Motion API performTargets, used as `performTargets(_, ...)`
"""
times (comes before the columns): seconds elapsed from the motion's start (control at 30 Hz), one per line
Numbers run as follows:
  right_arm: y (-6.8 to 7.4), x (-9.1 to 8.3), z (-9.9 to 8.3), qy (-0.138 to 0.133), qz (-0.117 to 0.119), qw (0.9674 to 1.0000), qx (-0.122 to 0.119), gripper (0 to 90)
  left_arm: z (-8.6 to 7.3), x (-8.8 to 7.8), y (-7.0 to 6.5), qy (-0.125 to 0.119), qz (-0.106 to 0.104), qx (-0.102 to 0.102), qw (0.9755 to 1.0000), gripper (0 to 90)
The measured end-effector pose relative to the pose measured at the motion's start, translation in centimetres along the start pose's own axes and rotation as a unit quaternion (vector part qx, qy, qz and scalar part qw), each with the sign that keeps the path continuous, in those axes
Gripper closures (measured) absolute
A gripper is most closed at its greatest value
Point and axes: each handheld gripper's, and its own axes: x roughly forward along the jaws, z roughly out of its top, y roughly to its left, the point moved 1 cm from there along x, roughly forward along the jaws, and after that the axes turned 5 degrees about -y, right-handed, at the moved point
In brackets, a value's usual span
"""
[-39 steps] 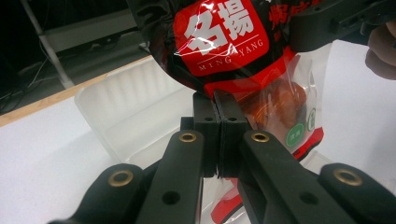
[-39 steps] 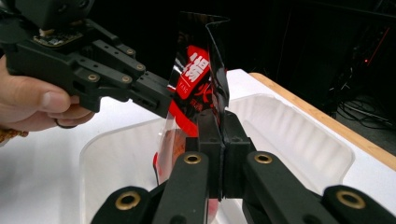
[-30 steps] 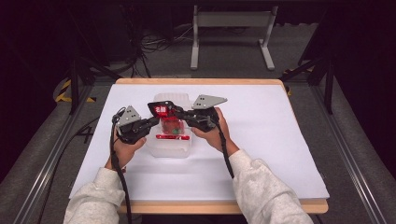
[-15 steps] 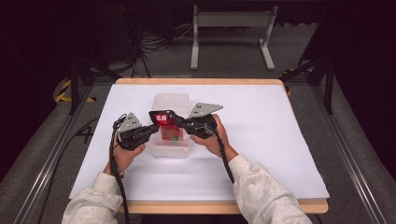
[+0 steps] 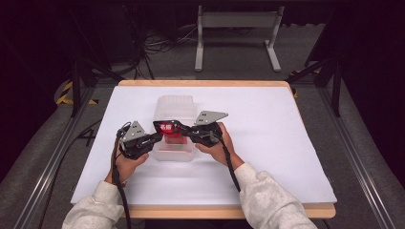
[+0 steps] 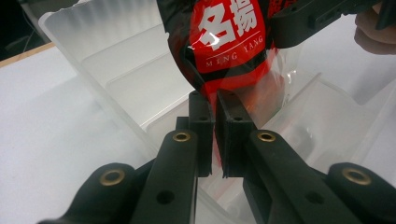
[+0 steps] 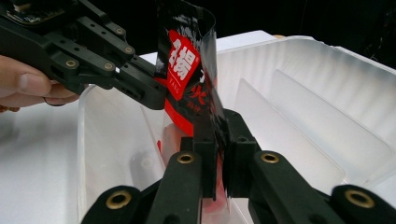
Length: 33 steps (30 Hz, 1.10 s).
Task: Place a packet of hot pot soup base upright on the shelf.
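Over the clear bin [image 5: 174, 107] | left gripper [image 6: 212, 135] and right gripper [image 7: 217, 144]: fingers clamped on red packet [image 6: 229, 42]

Red-and-black snack packet [image 5: 168, 130] with white lettering, held upright above a translucent, ribbed plastic container [image 5: 175, 109] with inner dividers; the left gripper [image 6: 214, 123] and right gripper [image 7: 219, 140] pinch its edges.

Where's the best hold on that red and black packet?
Take the red and black foil packet by its thin flat edges, coming in from opposite sides, where the left tongs and right tongs pinch it now. It stands upright over the clear plastic divided box; the glossy middle curves.
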Motion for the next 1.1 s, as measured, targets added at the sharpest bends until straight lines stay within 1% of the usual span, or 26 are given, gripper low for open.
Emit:
performTargets(0.13,0.27,0.02,-0.04,0.004,-0.008,0.9999,-0.009,85.3,-0.03,-0.01,0.0,-0.002,-0.001,-0.003,1.0,85.1)
performTargets(0.23,0.36,-0.01,-0.19,0.008,-0.016,0.9997,-0.016,85.7,-0.04,-0.01,-0.18,-0.001,0.002,0.005,1.0,83.4)
performTargets(0.57,0.62,-0.11,-0.39,0.017,-0.02,0.9993,-0.027,86.1,-0.18,-0.14,-0.49,-0.003,0.005,0.013,0.9999,81.6)
performTargets(0.97,0.58,-0.09,-0.51,0.018,-0.021,0.9992,-0.027,86.3,-0.17,-0.1,-0.62,-0.003,0.01,0.017,0.9998,81.4)
performTargets(1.1,0.48,-0.02,-0.55,0.019,-0.024,0.9991,-0.029,86.3,-0.11,-0.01,-0.61,-0.001,0.014,0.022,0.9997,81.3)
